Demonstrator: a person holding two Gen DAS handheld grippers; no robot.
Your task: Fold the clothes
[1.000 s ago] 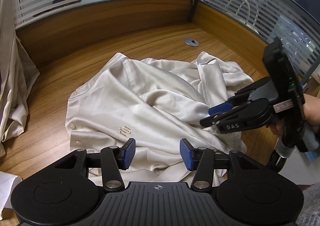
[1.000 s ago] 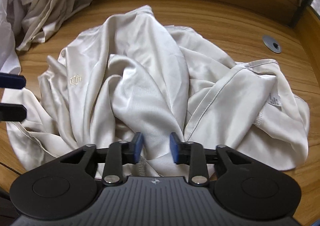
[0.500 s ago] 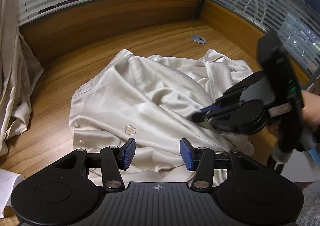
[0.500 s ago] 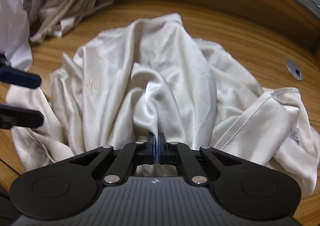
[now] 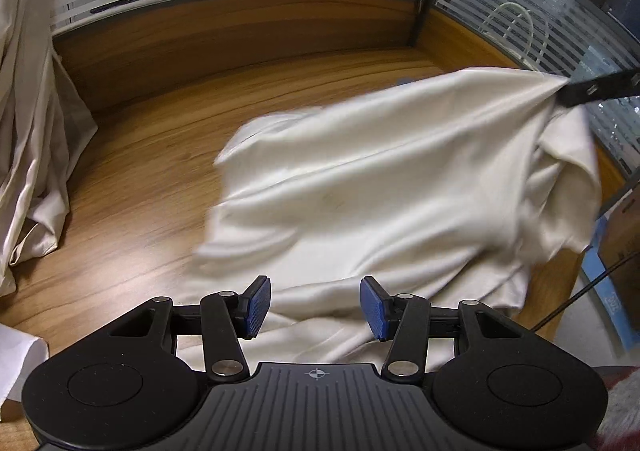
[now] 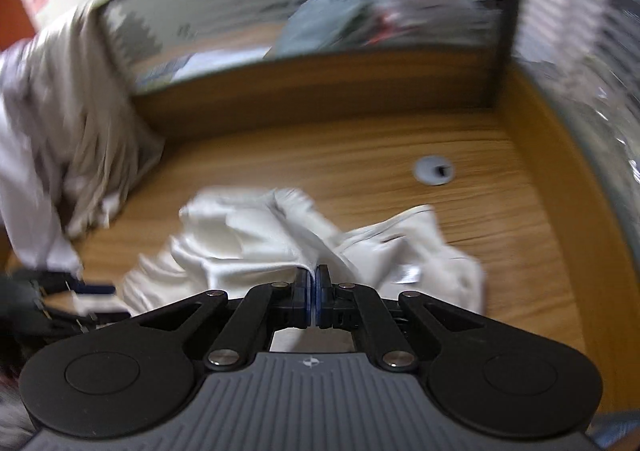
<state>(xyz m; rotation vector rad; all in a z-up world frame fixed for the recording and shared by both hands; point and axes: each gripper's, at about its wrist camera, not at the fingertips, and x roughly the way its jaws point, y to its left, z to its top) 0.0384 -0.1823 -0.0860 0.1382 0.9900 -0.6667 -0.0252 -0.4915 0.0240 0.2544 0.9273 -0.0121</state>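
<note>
**Right gripper lifts a pinch of the cream shirt while the left waits released**

Left wrist view: the left gripper (image 5: 315,305) hangs low over the near edge of the wooden worktop (image 5: 132,187), its jaws released with only air between the blue pads (image 5: 256,306). The cream shirt (image 5: 384,187) covers the right half of the worktop, its near hem lying under the jaws without touching them. One point of the cloth is drawn up into a taut peak toward the right edge, where the black tip of the right gripper (image 5: 568,91) clenches it; the fabric slopes down from there to the wood, blurred along its left border. More pale garments (image 5: 28,99) hang down at the left side of the worktop, well apart from the shirt.

Right wrist view: the picture is blurred. The right gripper's jaws are clenched on a fold of the shirt (image 6: 256,247), which spreads away from the pads (image 6: 305,296) down onto the worktop. A round grey cable port (image 6: 434,170) sits in the wood beyond the shirt, toward the back right corner. The left gripper shows dimly at the left edge.
</note>
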